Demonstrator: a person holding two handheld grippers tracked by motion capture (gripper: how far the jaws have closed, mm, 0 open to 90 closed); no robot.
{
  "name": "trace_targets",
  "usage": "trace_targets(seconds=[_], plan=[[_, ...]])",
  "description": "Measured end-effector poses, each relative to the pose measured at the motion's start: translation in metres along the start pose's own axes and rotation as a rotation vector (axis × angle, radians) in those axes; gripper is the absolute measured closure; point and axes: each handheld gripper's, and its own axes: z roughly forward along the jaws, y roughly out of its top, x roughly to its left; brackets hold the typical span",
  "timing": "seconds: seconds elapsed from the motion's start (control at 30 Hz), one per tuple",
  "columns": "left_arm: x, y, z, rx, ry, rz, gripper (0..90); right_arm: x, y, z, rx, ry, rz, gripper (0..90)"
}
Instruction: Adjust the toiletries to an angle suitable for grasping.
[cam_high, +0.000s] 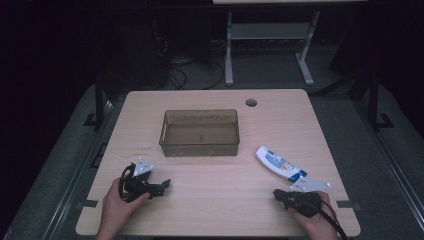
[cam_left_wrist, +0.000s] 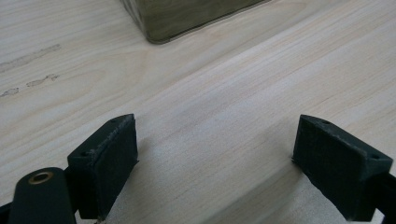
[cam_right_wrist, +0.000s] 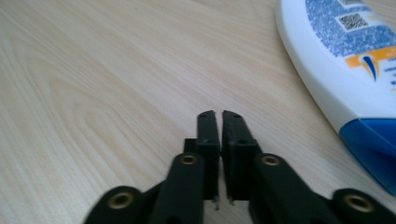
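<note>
On the light wood tabletop (cam_high: 215, 200), near edge, right: right gripper (cam_high: 276, 193), resting low in the person's hand, jaws pressed together with nothing between them, apparently idle before a pick.

Just beside it, toward the far right: white squeeze bottle (cam_high: 280, 163) with blue cap end, lying flat on its side, cap toward the gripper, within easy reach and probably the item to be picked. Label (cam_right_wrist: 355, 28) faces up: dense blue print, a QR code, an orange band with a blue drop mark; no word or brand legible.

Centre of tabletop: translucent smoky plastic bin (cam_high: 199, 132), open-topped, empty, a likely receptacle, well apart from the bottle.

Near edge, left: left gripper (cam_high: 167, 184), jaws spread wide over bare wood, holding nothing, pointing toward the bin's corner (cam_left_wrist: 161, 28).
</note>
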Motion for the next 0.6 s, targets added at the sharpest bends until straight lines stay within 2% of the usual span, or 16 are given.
trace_targets(seconds=[0.33,0.6], plan=[[0.000,0.000,0.000,0.000,0.001,-0.001,12.6,-0.010,0.007,-0.007,0.021,0.003,0.025,90.0],[0.000,0.000,0.000,0.000,0.002,-0.002,12.6,-0.024,0.008,-0.010,0.009,-0.012,0.047,90.0]])
